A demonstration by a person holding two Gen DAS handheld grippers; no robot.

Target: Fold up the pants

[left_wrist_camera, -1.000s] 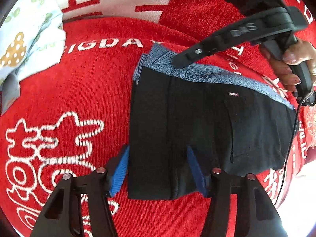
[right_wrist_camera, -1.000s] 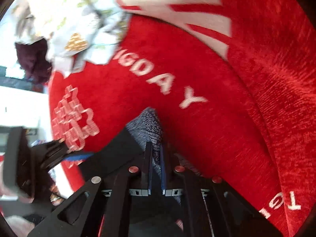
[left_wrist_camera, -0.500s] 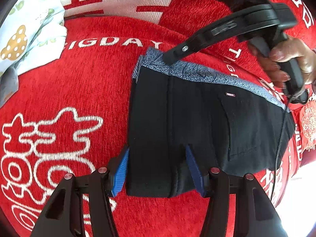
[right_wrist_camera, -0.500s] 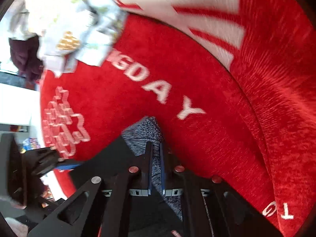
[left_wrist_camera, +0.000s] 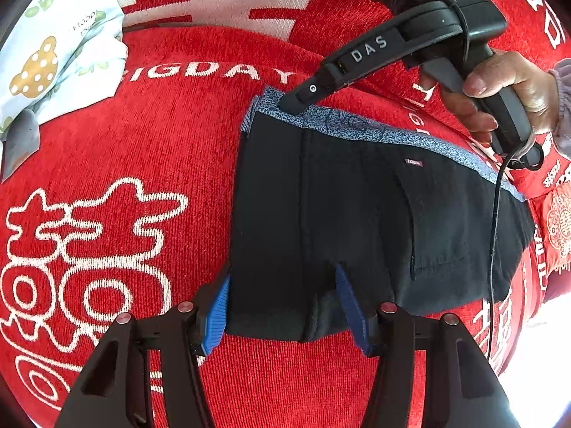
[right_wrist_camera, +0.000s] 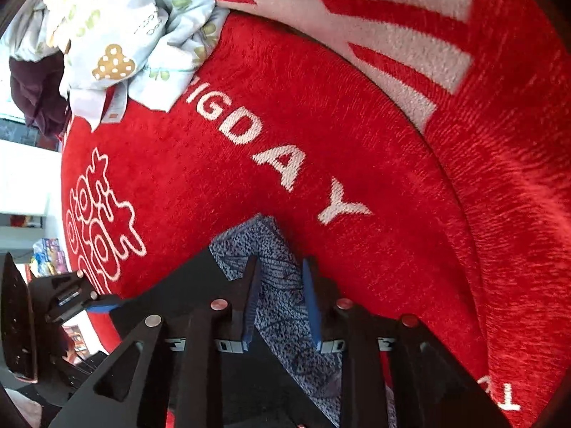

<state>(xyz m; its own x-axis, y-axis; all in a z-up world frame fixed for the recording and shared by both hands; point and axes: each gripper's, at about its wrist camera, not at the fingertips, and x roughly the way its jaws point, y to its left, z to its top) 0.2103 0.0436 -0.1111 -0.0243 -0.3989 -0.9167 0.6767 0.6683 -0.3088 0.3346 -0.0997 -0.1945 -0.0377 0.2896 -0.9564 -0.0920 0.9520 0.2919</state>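
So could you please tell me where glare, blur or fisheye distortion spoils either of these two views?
Left wrist view: blown-out glare at the lower right corner; pants dark but sharp, fisheye bowing the red blanket. Right wrist view: blanket pile smeared at the right edge, overexposed white at the left; both views are ringed by a black lens rim.

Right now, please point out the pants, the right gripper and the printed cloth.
pants (left_wrist_camera: 357, 221), left wrist view, black middle panel.
right gripper (right_wrist_camera: 280, 278), right wrist view, between fingertips.
printed cloth (left_wrist_camera: 67, 57), left wrist view, centre.
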